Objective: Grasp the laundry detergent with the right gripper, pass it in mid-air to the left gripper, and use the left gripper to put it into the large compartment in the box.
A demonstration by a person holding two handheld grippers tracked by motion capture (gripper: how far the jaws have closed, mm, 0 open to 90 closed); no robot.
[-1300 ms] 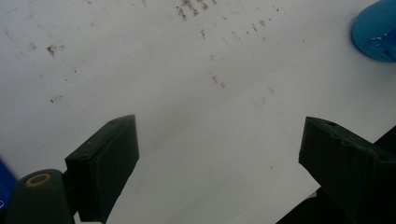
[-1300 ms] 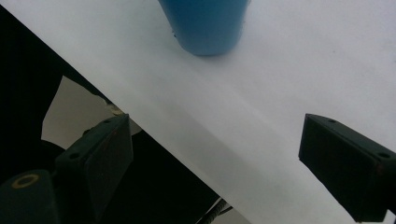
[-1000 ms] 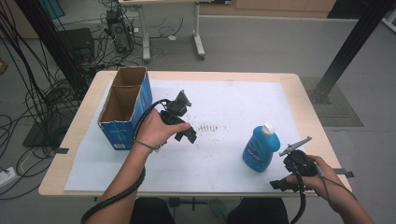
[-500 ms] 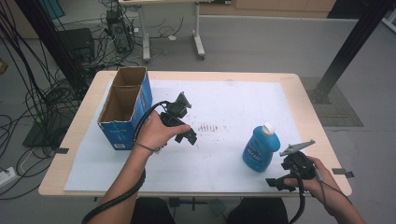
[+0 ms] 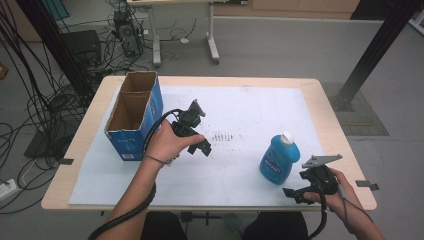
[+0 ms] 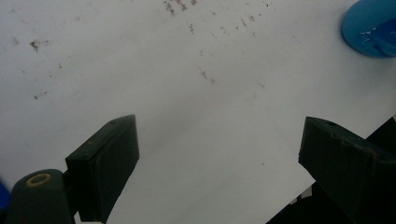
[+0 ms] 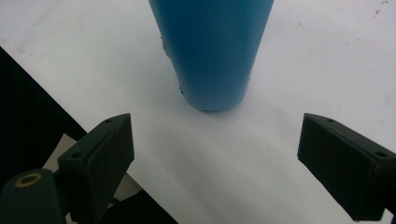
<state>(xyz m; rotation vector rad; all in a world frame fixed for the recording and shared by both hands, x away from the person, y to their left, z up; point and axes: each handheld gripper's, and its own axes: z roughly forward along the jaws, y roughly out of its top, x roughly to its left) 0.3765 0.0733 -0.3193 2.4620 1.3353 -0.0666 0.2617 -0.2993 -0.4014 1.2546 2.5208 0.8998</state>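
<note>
While the blue bottle (image 7: 212, 51) stands upright just ahead of the wide-open, empty right gripper (image 7: 215, 154), the left gripper (image 5: 192, 131), also open and empty, is farther away.

Table (image 5: 335, 125): pale wood top, as I see it from above. White sheet (image 5: 260, 115) covers most of it, speckled with dark marks near the middle. On the sheet: blue cardboard box (image 5: 134, 116), open-topped, far left; blue bottle (image 5: 277, 159), white cap, upright, near right.
</note>
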